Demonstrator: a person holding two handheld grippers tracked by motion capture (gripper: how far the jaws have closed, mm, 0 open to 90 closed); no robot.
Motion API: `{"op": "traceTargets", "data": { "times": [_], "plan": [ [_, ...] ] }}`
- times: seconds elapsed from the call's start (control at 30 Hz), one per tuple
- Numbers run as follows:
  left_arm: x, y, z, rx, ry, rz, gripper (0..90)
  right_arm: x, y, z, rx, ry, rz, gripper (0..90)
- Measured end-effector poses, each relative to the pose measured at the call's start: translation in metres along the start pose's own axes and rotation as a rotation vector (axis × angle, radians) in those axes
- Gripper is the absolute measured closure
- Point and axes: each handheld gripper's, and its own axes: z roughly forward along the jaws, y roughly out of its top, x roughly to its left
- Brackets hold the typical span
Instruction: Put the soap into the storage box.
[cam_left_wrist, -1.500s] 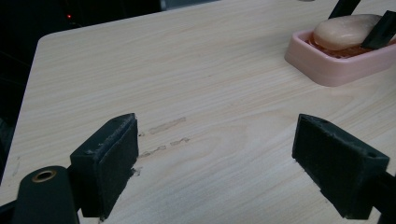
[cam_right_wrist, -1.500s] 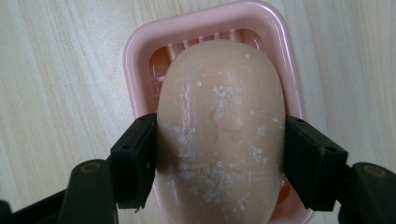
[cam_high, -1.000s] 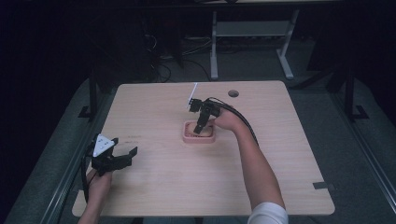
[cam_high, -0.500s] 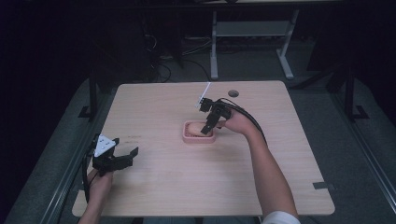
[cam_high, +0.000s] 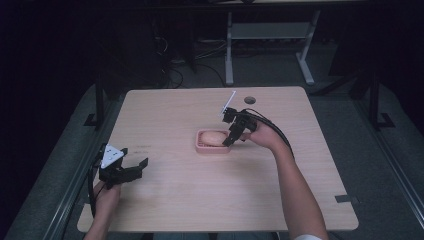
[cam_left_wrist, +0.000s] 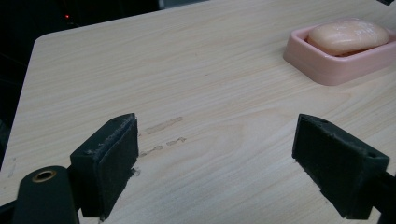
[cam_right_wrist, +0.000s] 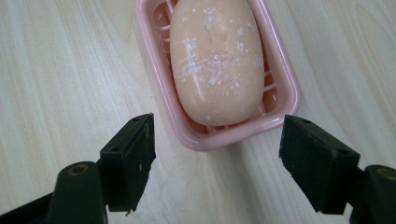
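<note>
While both tongs hang released, these stand out:
Soap (cam_right_wrist: 215, 60): peach oval bar lying in the pink dish (cam_right_wrist: 285, 100), mid-table (cam_high: 165, 110); looks stiff and slick.
Hold: across its narrow sides, gently.
Right tongs (cam_right_wrist: 217, 161): jaws apart at the dish's near end.
Left tongs (cam_left_wrist: 217, 163): jaws apart, well away.

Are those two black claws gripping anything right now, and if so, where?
Nothing is held. The right gripper is open beside the soap dish, clear of the soap. The left gripper is open over bare table.
</note>
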Motion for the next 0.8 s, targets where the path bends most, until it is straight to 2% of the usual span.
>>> {"op": "traceTargets", "data": {
  "times": [0.8],
  "plan": [
    [0.001,0.000,-0.001,-0.001,0.000,0.003,14.2,0.007,-0.025,-0.010,-0.022,-0.002,0.014,25.1]
  ]
}}
